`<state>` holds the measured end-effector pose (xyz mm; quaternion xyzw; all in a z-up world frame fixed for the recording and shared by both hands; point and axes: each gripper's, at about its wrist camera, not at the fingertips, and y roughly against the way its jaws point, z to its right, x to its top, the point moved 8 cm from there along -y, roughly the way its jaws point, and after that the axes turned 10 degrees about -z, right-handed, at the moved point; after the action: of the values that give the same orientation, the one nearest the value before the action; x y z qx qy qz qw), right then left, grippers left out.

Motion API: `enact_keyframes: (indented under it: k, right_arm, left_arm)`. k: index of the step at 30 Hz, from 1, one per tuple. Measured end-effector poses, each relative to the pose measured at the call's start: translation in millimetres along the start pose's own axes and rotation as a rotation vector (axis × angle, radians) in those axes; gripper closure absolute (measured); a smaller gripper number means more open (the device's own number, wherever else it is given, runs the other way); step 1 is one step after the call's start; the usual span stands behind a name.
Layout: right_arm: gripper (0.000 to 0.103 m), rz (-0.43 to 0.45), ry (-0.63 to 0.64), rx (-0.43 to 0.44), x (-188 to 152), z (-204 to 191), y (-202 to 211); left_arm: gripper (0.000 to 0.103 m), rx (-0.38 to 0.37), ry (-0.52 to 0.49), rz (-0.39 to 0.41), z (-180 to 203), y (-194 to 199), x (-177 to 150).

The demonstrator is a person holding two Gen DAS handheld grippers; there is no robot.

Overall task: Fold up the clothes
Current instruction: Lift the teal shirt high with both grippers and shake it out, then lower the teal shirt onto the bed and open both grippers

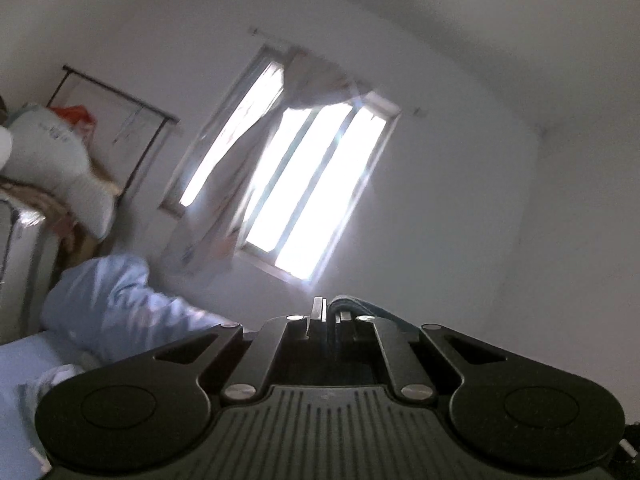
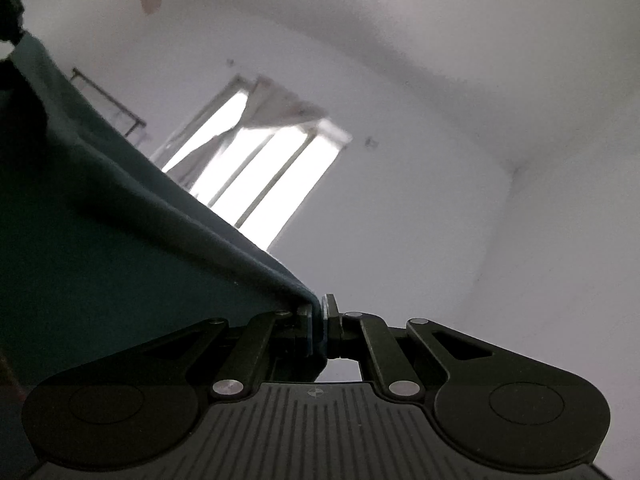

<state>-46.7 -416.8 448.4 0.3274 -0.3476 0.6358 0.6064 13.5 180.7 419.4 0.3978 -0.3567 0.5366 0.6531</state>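
left wrist view: left gripper [image 1: 327,314] fingers nearly closed, pinching a thin fold of dark teal garment [image 1: 356,306], low and right of the window [image 1: 304,184]. keep tension level with the other side.

right wrist view: right gripper [image 2: 319,320] clamped on garment [image 2: 120,240] edge; cloth stretches taut, up-left across window [image 2: 256,176]. dark, plain, smooth.

Dark teal cloth [image 2: 100,240] fills nine o'clock; walls [image 2: 440,160] plain white. Pale blue bedding [image 1: 112,308] at eight o'clock; black grippers [image 1: 328,316].

Matt teal cloth garment [image 2: 100,240]
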Motion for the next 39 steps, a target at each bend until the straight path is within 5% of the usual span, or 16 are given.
enact_keyframes:
  k: [13, 17, 26, 39]
  right_arm:
    - [0.098, -0.203, -0.029, 0.176, -88.2, -93.8, -181.9]
    - [0.098, -0.255, -0.026, 0.182, -81.0, -154.0, -203.8]
    - [0.098, -0.272, -0.029, 0.179, -84.2, -178.3, -279.2]
    - [0.097, -0.653, -0.074, 0.328, -281.3, -320.1, -378.6]
  left_arm:
    - [0.096, 0.194, 0.032, -0.193, -98.2, -170.8, -68.6]
    - [0.096, 0.237, -0.007, -0.235, -105.0, -193.7, -90.9]
    - [0.096, 0.249, -0.031, -0.246, -104.1, -252.2, -103.6]
    - [0.095, 0.366, -0.077, -0.585, -193.8, -364.7, -293.6]
